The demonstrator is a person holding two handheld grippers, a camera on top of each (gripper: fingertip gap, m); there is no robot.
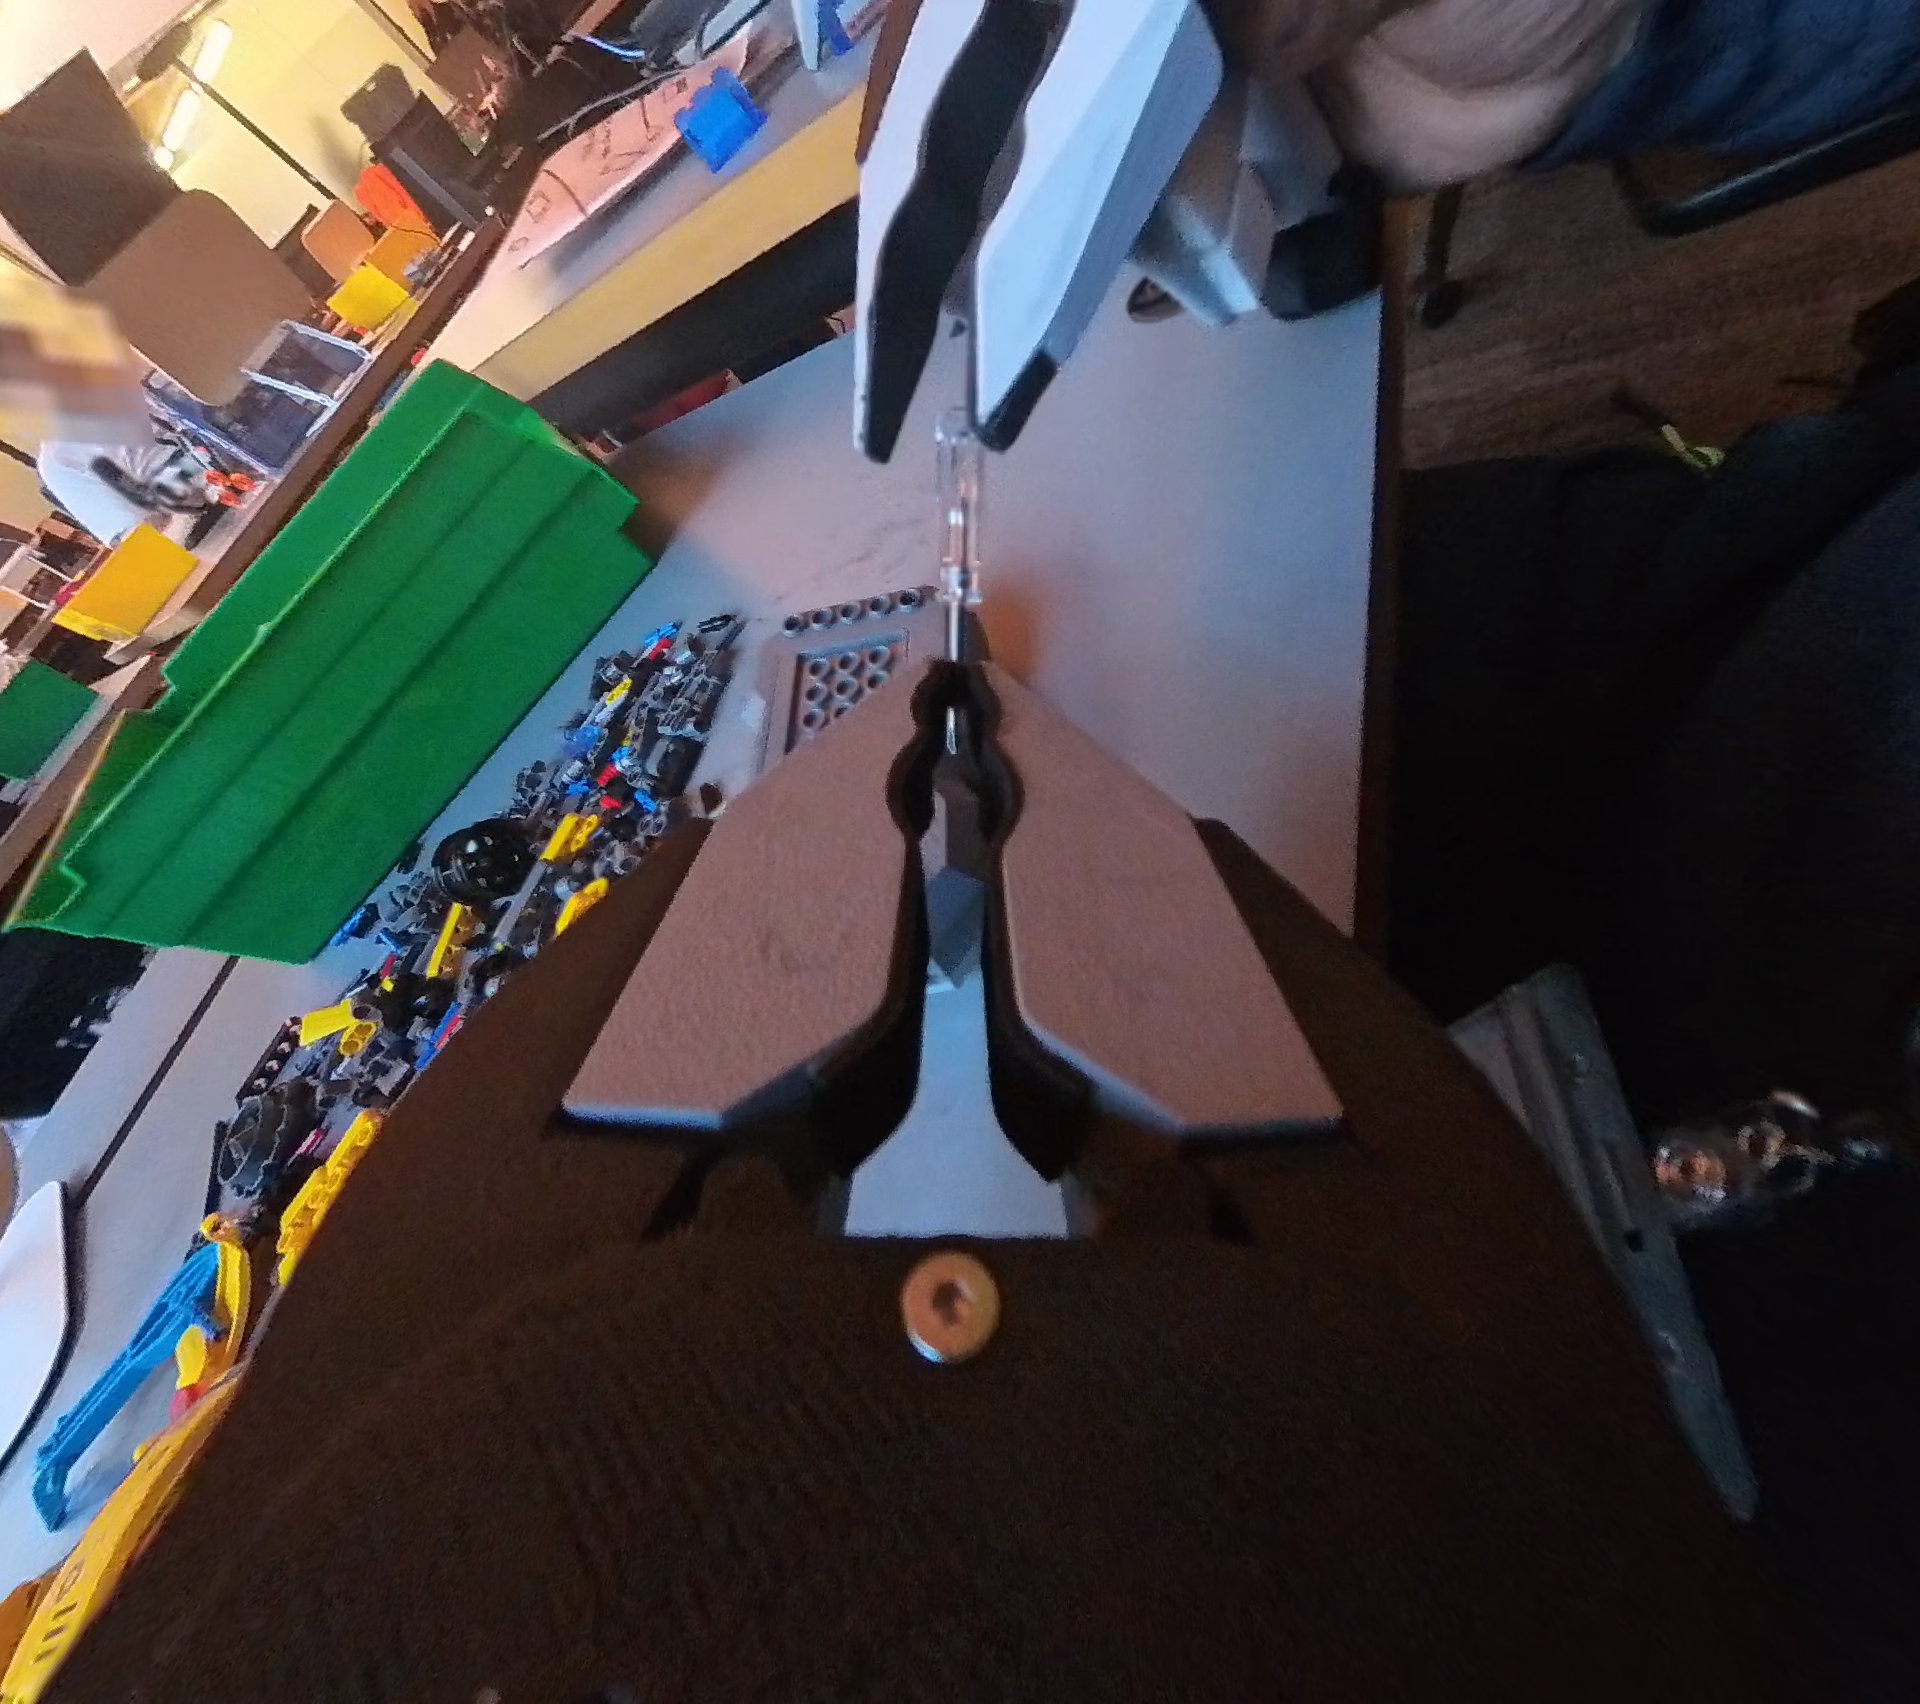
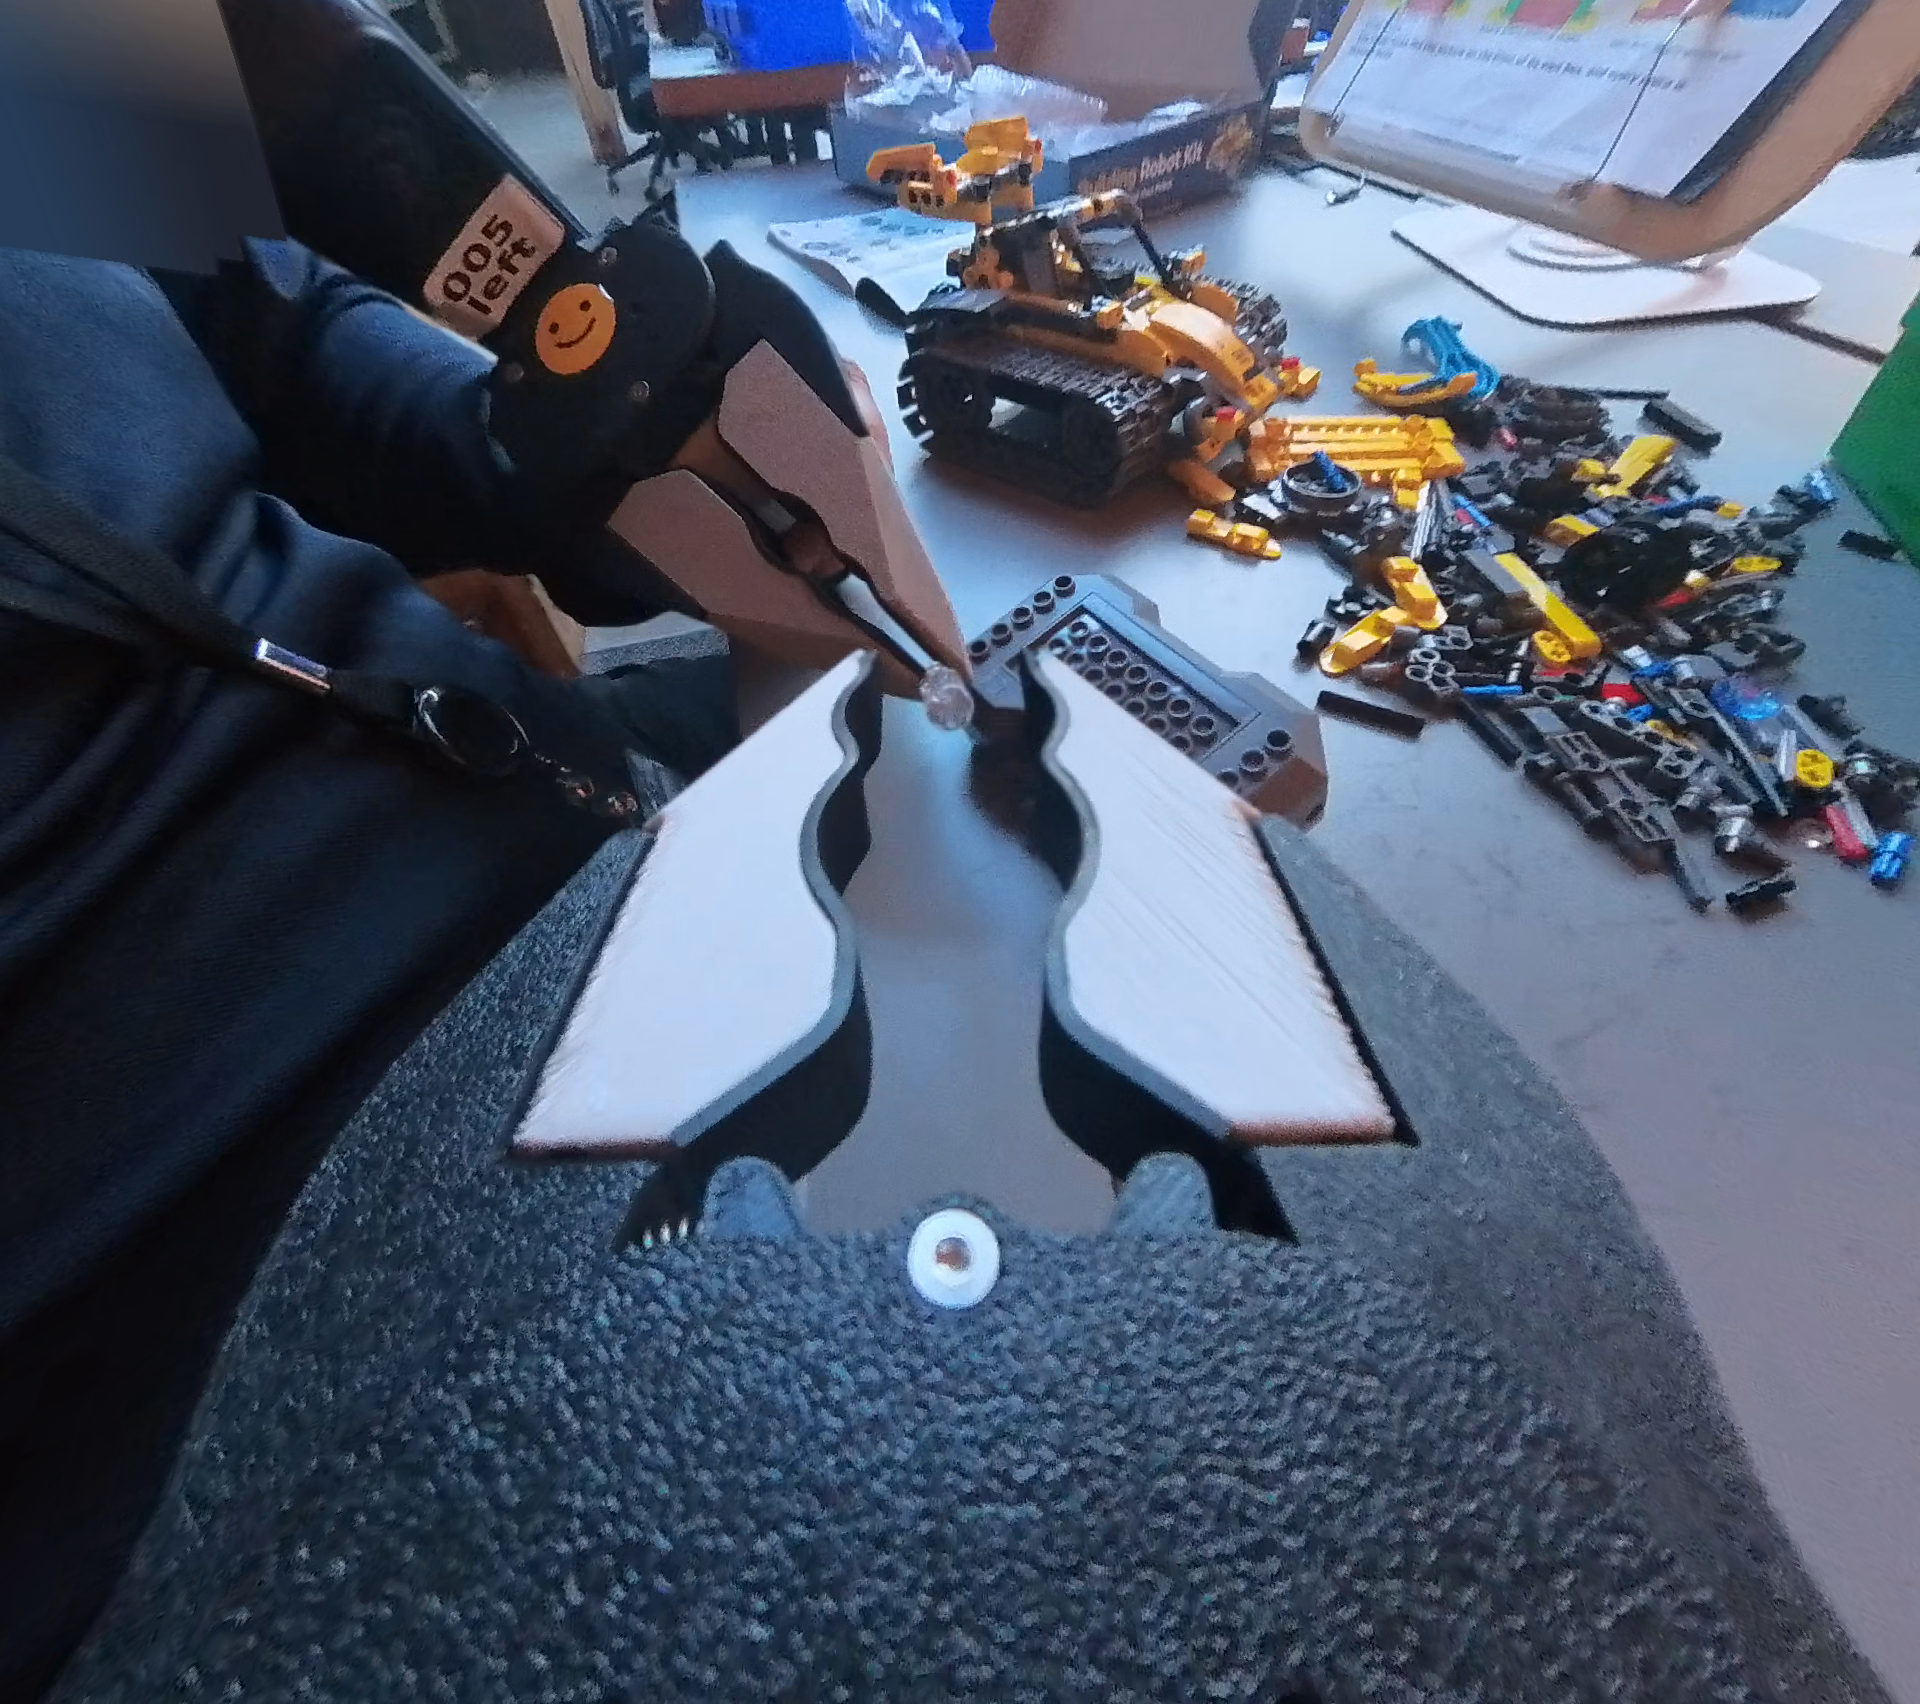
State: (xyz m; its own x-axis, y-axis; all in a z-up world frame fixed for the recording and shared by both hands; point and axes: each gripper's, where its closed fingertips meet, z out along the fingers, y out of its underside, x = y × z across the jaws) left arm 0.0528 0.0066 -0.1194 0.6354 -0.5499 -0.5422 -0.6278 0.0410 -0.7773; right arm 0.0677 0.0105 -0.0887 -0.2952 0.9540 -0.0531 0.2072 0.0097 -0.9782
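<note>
Both grippers meet above the table's (image 2: 1558, 1083) near edge: left gripper (image 1: 961, 678) pinches a small clear-handled screwdriver (image 1: 958, 511), right gripper (image 2: 951, 688) gapes around its handle.

Green bin (image 1: 343, 667), yellow-and-black tracked brick vehicle (image 2: 1081, 366), dark grey studded plate (image 2: 1153, 698), black, yellow, blue and red loose bricks (image 2: 1621, 646), orange smiley sticker (image 2: 575, 327), clear rod (image 1: 958, 501).

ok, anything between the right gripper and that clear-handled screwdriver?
Nothing visible. The screwdriver has its clear handle end between the open fingertips of the right gripper; the left gripper is shut on its metal shaft.
</note>
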